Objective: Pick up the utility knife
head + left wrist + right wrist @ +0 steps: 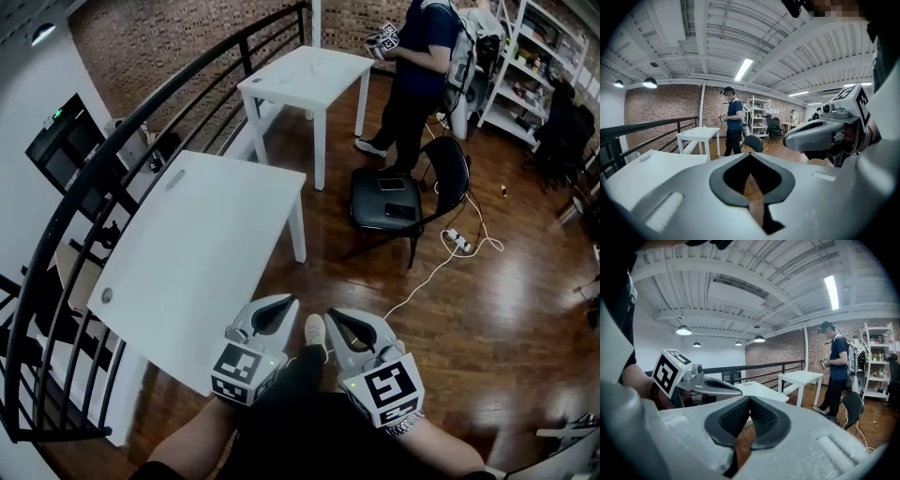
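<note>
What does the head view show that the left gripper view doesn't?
Head view only: flat devices on the chair seat, a power strip with its white cable on the floor, and the wearer's shoe.
Left gripper view only: a ceiling strip light, pendant lamps, and people at far desks.
Both: the near white table, far white table, railing, black chair, standing person, and the left claw and right claw, both shut. No utility knife in either view.

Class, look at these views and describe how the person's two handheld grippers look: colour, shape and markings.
Both the left gripper and right gripper have smooth pale grey shells tapering to a point, with black ribbed pads inside. Each carries a cube of black-and-white square markers with a small green light. A metal band circles the right wrist.
</note>
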`<state>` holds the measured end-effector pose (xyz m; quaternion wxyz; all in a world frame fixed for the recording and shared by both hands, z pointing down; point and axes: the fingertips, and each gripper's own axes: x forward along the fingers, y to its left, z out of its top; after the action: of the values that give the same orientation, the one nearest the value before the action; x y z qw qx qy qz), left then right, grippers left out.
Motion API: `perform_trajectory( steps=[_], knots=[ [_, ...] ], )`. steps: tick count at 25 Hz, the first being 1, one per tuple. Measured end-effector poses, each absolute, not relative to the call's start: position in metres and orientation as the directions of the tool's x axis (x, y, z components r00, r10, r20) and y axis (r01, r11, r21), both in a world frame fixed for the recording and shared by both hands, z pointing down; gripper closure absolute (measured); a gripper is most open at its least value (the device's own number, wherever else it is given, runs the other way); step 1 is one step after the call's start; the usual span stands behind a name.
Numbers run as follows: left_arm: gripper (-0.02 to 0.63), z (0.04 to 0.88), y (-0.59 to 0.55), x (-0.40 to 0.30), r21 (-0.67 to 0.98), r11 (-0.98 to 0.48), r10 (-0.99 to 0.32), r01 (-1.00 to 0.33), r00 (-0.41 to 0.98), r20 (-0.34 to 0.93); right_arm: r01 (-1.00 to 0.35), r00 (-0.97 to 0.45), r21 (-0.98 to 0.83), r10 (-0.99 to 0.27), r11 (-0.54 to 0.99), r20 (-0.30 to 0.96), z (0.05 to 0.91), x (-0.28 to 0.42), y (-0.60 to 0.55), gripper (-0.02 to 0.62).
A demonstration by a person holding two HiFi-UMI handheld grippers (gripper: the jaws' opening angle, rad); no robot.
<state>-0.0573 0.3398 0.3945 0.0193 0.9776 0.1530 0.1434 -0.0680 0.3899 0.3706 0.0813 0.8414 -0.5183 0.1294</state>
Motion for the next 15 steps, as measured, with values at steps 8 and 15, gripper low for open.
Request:
perform_trajectory(
  steps=[8, 15],
  knots=[
    [0.591, 0.425, 0.277, 0.034, 0.123, -0.977, 0.201, 0.176, 0.948, 0.248, -0.945, 0.313, 0.024, -0.880, -0.326, 0.357, 0.395, 0.033, 0.320, 0.603],
    [0.591, 0.424, 0.204, 0.098, 0.171, -0.984, 0.100, 0.056, 0.960, 0.262, -0.986, 0.159, 0.023, -0.902, -0.164, 0.402, 0.393, 0.106, 0.228, 0.603]
  ],
)
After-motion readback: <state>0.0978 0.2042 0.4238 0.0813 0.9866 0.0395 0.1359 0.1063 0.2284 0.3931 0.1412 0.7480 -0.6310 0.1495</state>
